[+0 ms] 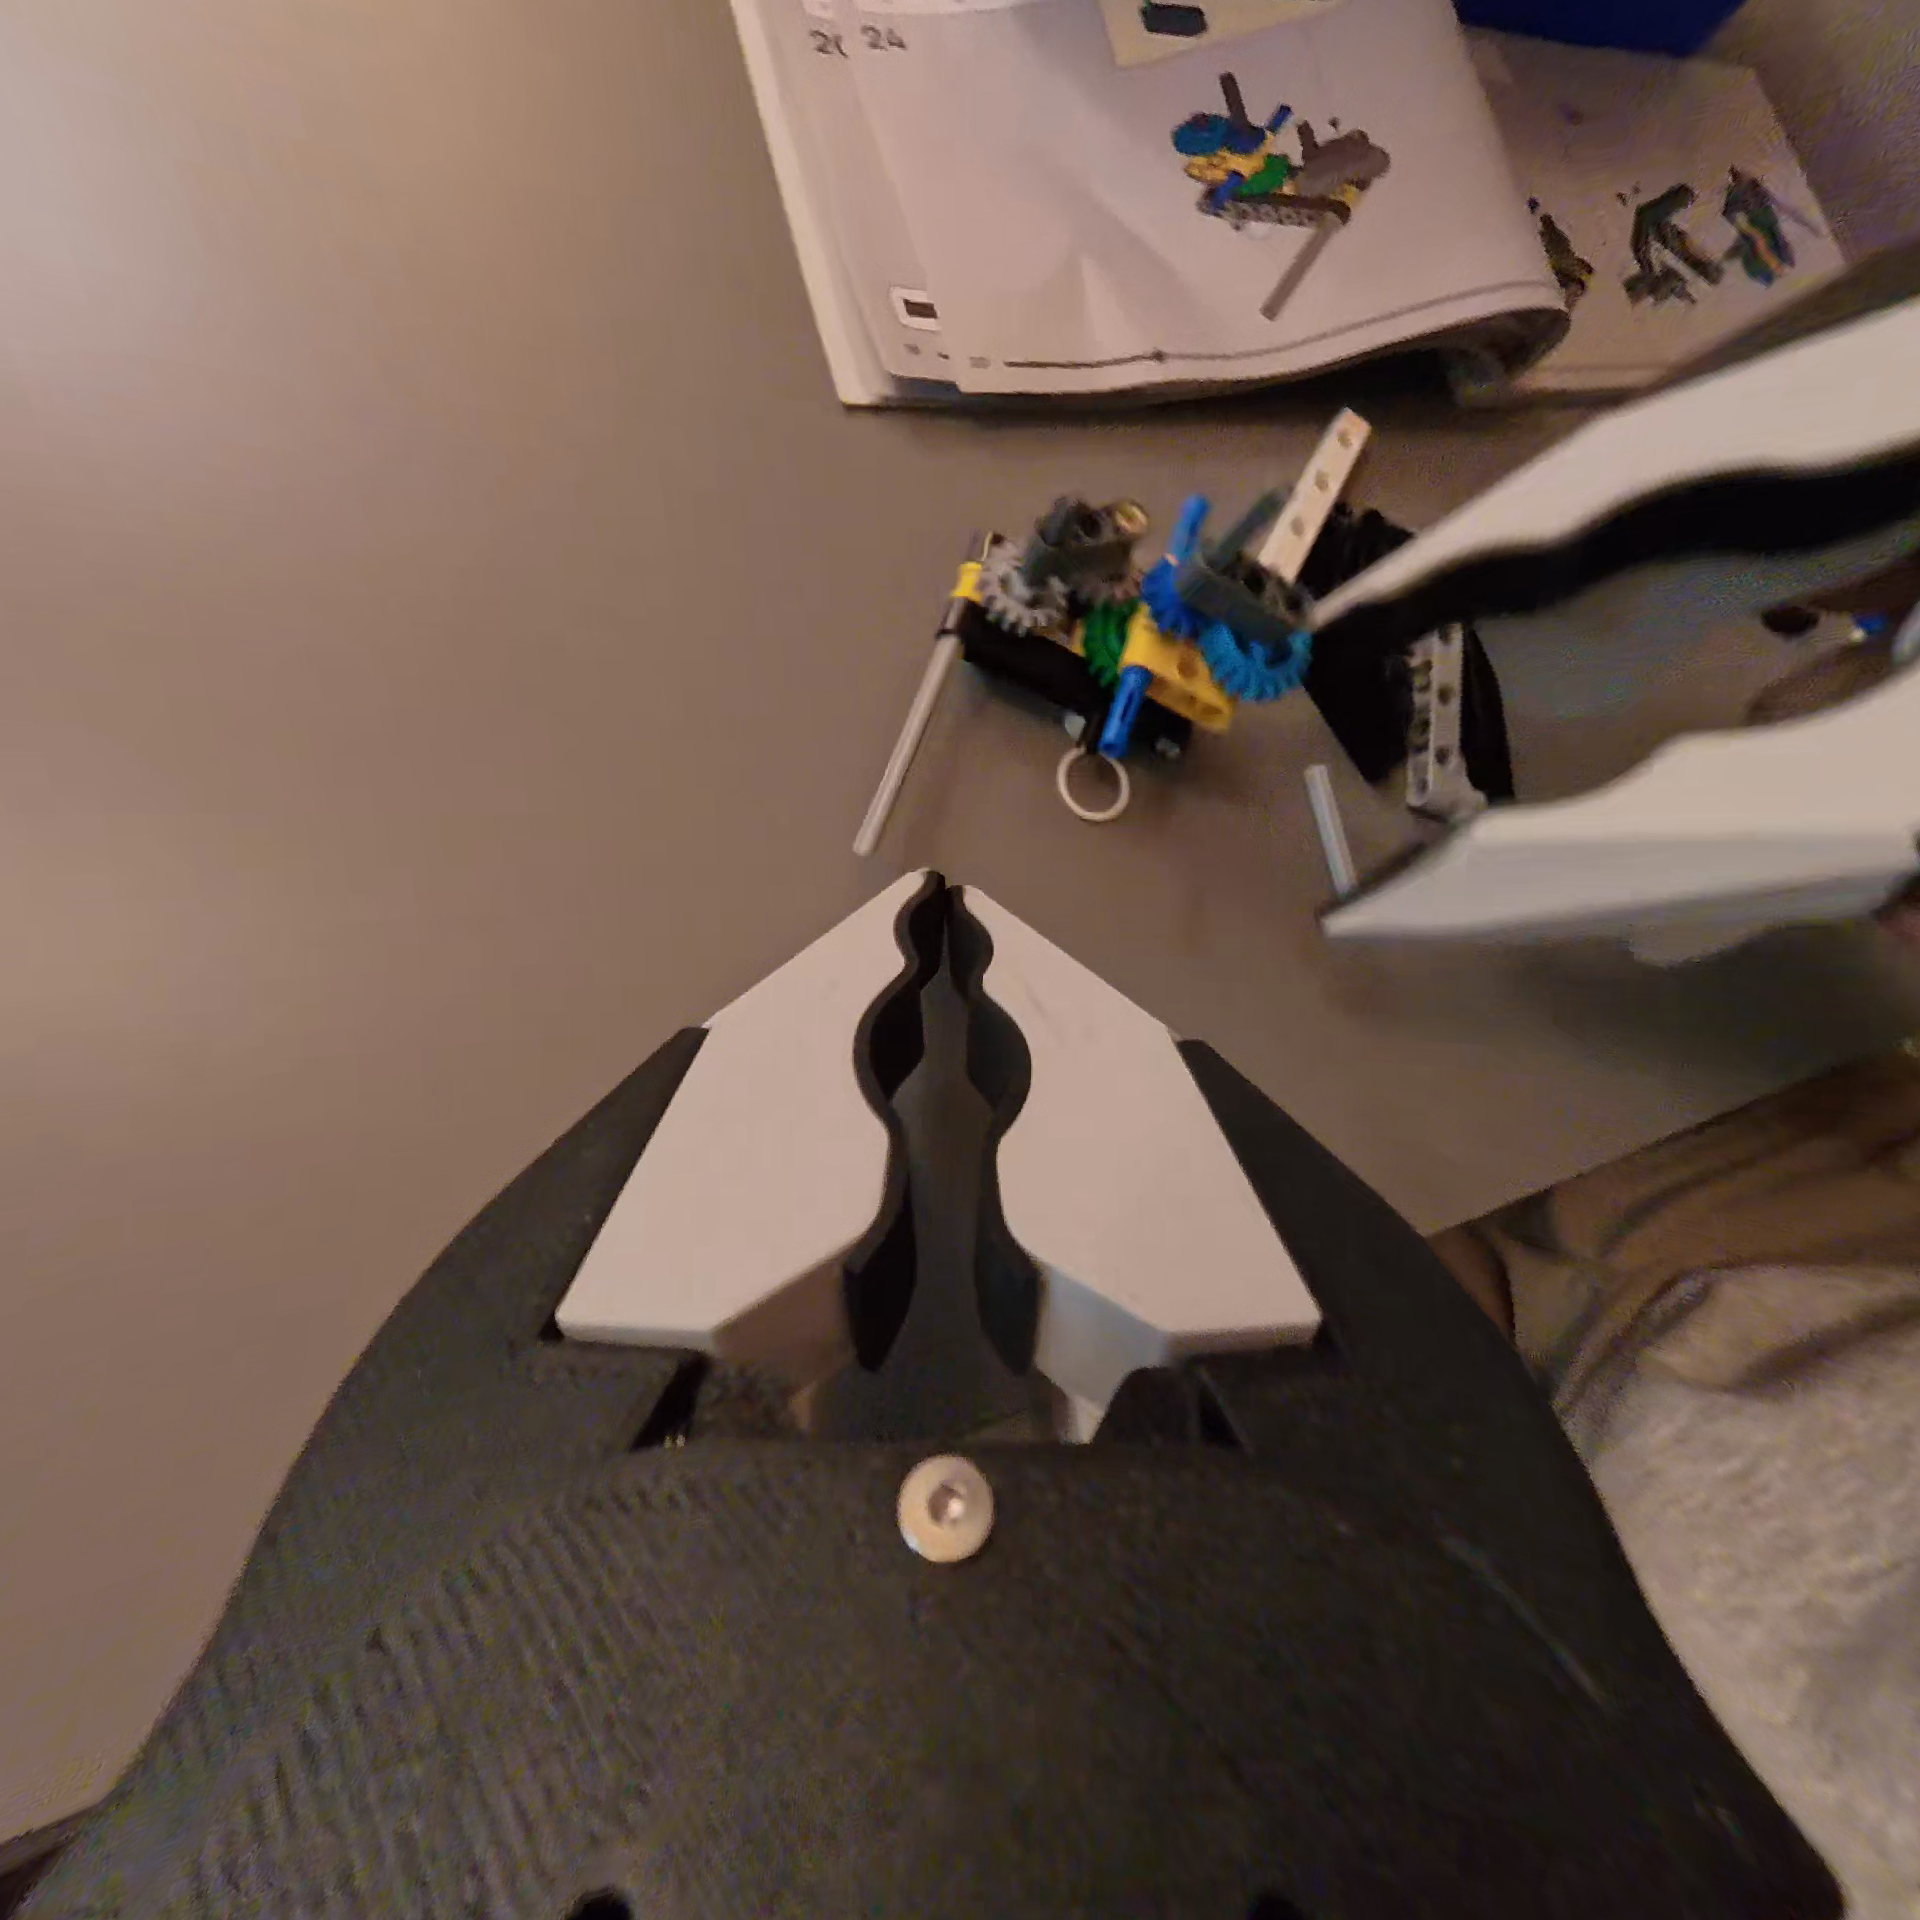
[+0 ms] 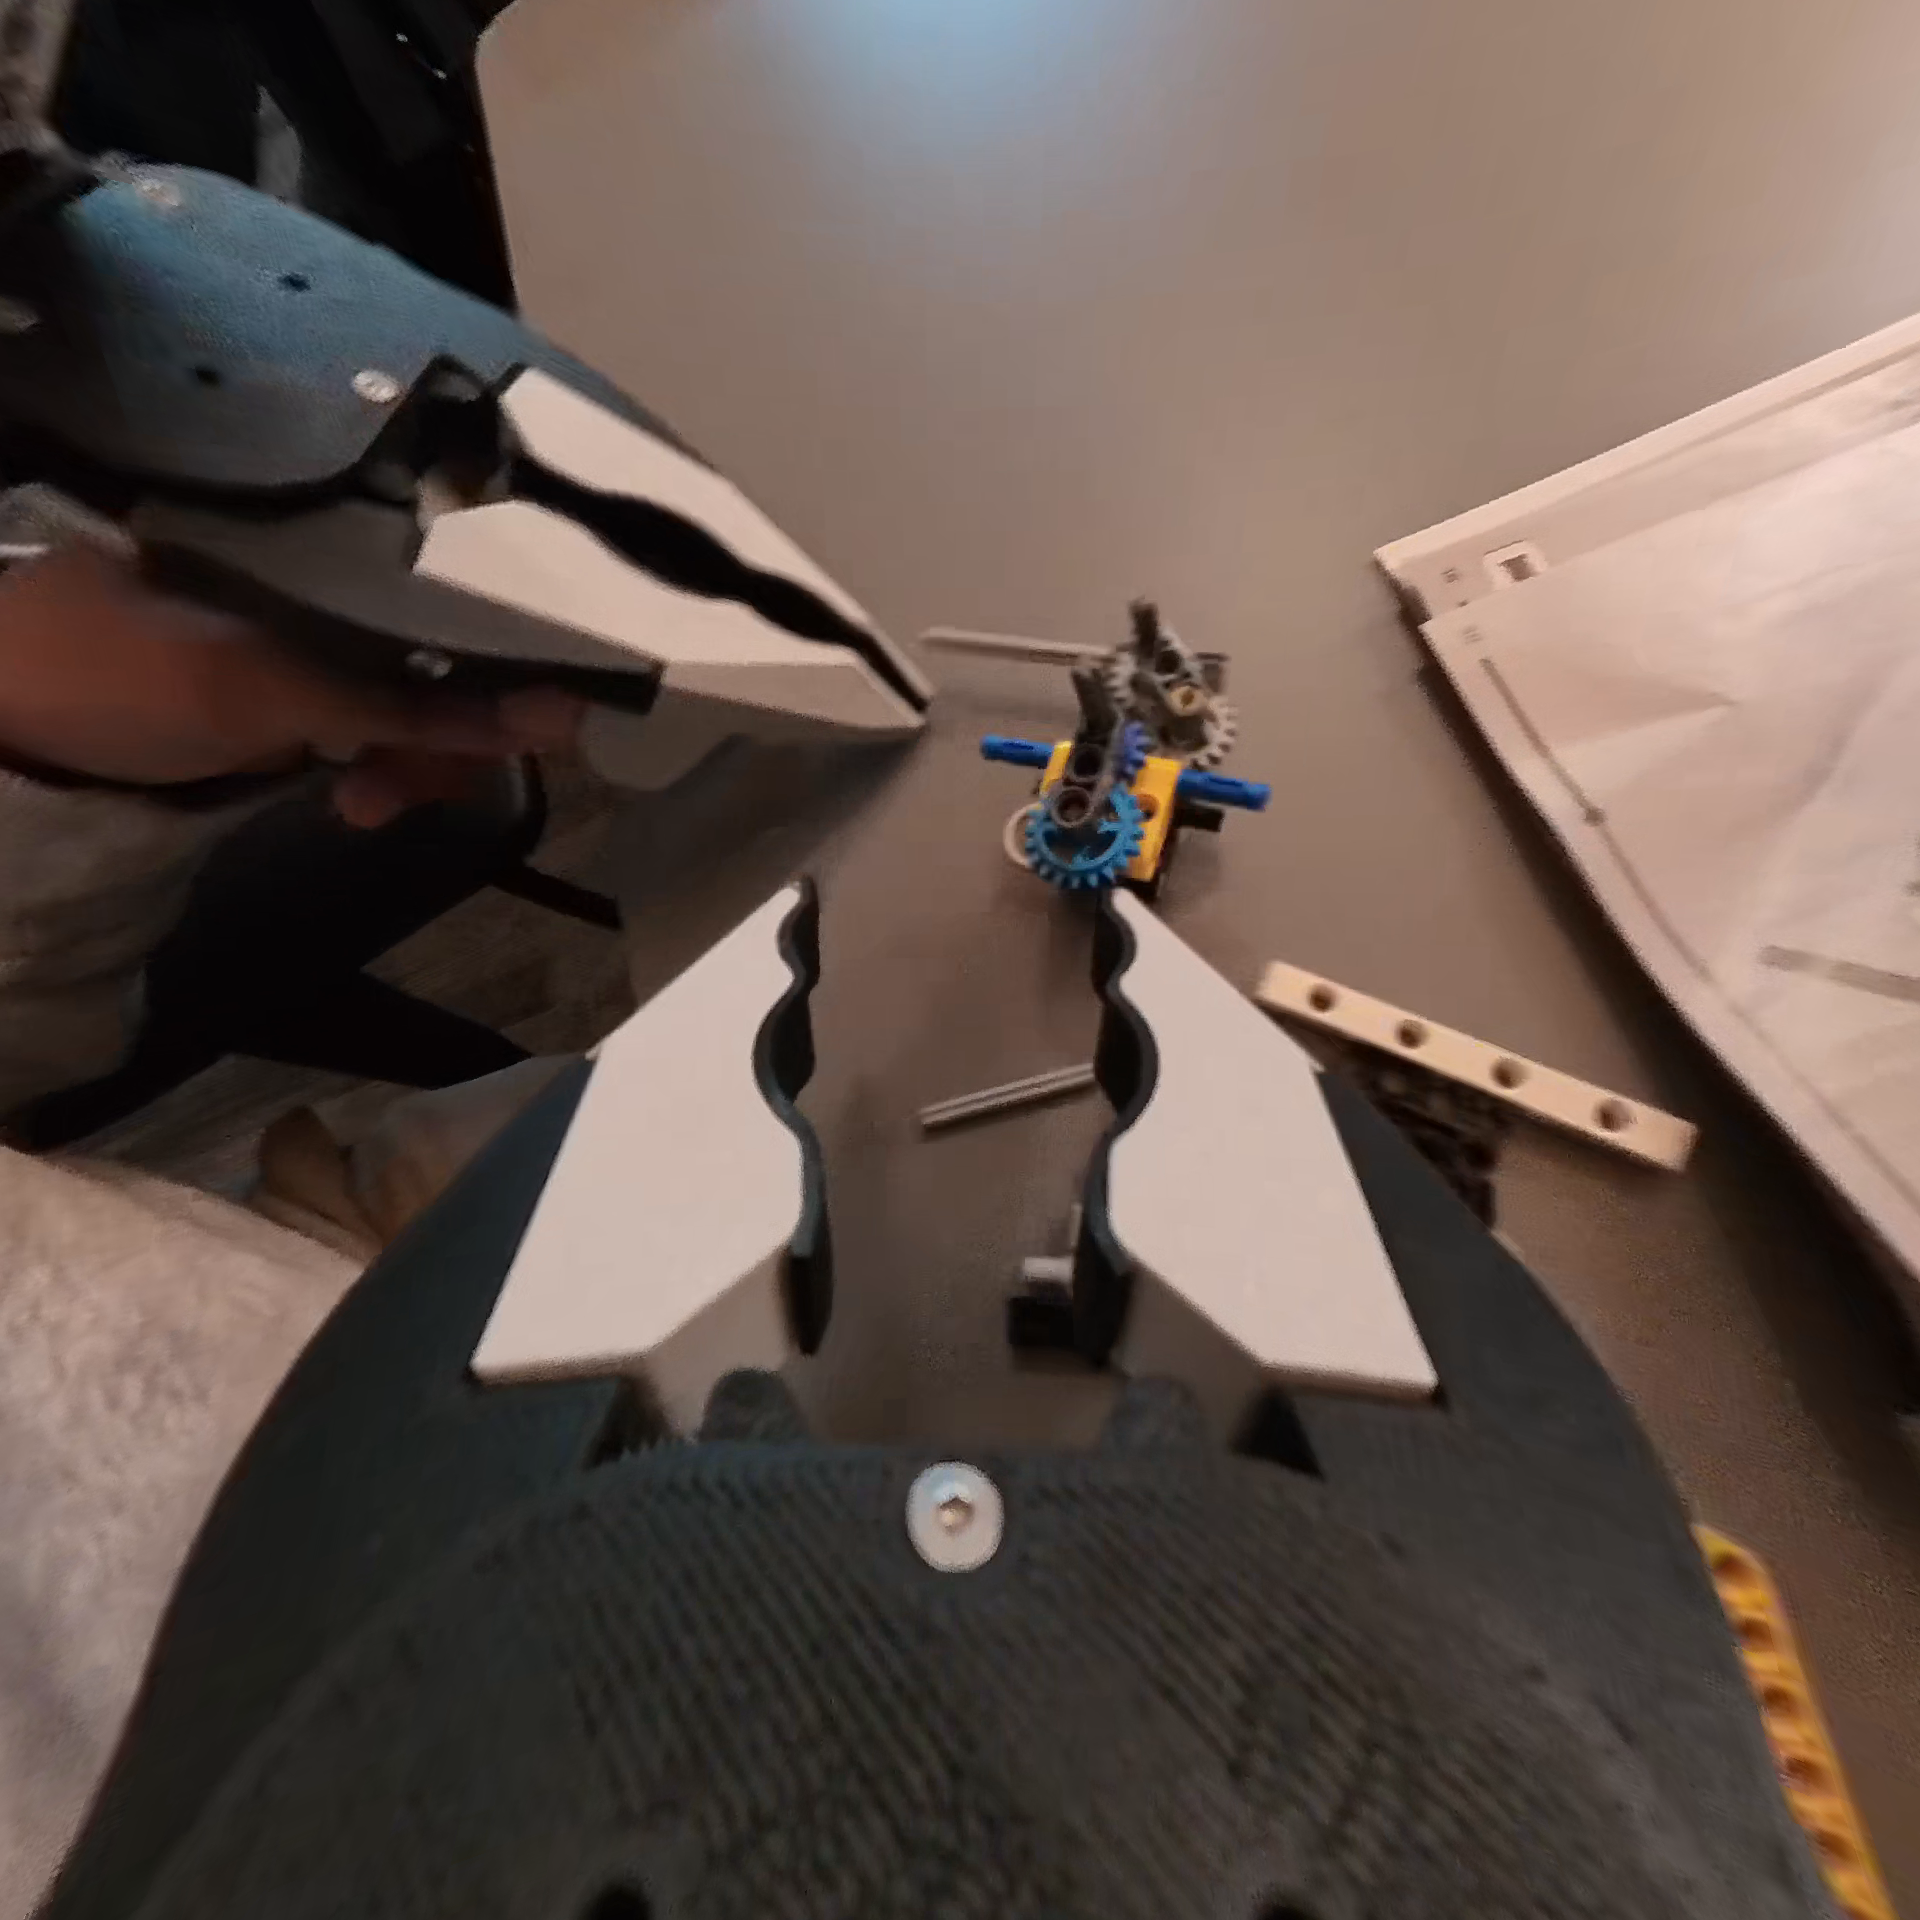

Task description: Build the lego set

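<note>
- On the grey table [image 1: 416, 623] we see the lego assembly [image 1: 1132, 634] — yellow body, blue and grey gears, a blue axle through it and a green gear in the middle — sitting just below the open instruction booklet [image 1: 1143, 208].
- A long grey axle [image 1: 909, 727] sticks out of the assembly's left end and slants down toward our left gripper [image 1: 943, 883].
- The left gripper's fingers meet at the tips with nothing between them; it sits a little short of the assembly, touching nothing.
- Our right gripper [image 2: 951, 904] has its fingers spread wide and empty. In the left wrist view its upper fingertip [image 1: 1340, 608] comes right up to the blue gear [image 1: 1262, 665]; whether they touch we cannot tell.
- In the right wrist view the blue gear [image 2: 1081, 836] faces us, just ahead of the right-hand fingertip.
- A short grey axle [image 2: 1008, 1096] lies loose on the table between the right gripper's fingers, and a pale beam with holes [image 2: 1475, 1060] lies just to its right, partly over a black piece [image 2: 1439, 1122].
- A white ring [image 1: 1091, 784] lies beside the assembly's near edge.
- A yellow beam with holes [image 2: 1787, 1704] shows at the lower right edge of the right wrist view — mostly hidden by the gripper body.
</note>
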Demonstrator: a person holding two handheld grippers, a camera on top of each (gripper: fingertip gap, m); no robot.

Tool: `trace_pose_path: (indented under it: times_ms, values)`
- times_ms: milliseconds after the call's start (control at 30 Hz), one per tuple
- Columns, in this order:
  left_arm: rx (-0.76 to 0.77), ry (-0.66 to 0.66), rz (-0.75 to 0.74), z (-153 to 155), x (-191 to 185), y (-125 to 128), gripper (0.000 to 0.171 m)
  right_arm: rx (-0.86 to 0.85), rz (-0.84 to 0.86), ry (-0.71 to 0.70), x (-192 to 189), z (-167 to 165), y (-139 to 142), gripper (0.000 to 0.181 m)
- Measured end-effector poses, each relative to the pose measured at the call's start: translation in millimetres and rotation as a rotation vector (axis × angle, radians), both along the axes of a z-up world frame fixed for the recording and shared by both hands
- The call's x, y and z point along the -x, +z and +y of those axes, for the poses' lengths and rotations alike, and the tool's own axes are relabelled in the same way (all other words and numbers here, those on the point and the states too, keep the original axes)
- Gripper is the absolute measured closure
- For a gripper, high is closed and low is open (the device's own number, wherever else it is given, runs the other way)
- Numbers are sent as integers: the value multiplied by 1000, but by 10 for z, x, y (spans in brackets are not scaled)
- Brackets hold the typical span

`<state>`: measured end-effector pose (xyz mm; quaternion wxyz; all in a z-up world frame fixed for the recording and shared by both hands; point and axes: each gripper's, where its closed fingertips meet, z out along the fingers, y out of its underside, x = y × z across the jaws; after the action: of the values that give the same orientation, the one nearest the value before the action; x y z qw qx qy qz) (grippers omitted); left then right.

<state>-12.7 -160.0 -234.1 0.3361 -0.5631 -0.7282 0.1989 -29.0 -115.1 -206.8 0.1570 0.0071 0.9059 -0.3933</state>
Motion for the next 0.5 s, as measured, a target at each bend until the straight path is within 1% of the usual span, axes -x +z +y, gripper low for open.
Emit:
trace_pose_path:
  times_ms: [167,333,400,500]
  values:
    - [-7,14,24,-143,113,10,171,-3,-39,41,-264,-3,14,126]
    - [10,-30,50,-146,251,74,168,1,-76,84,-467,-66,6,123]
    - [26,-31,47,-150,242,98,168,-9,-79,93,-495,-42,-4,123]
    - [24,-19,70,-104,142,166,164,-6,-82,59,-439,30,54,123]
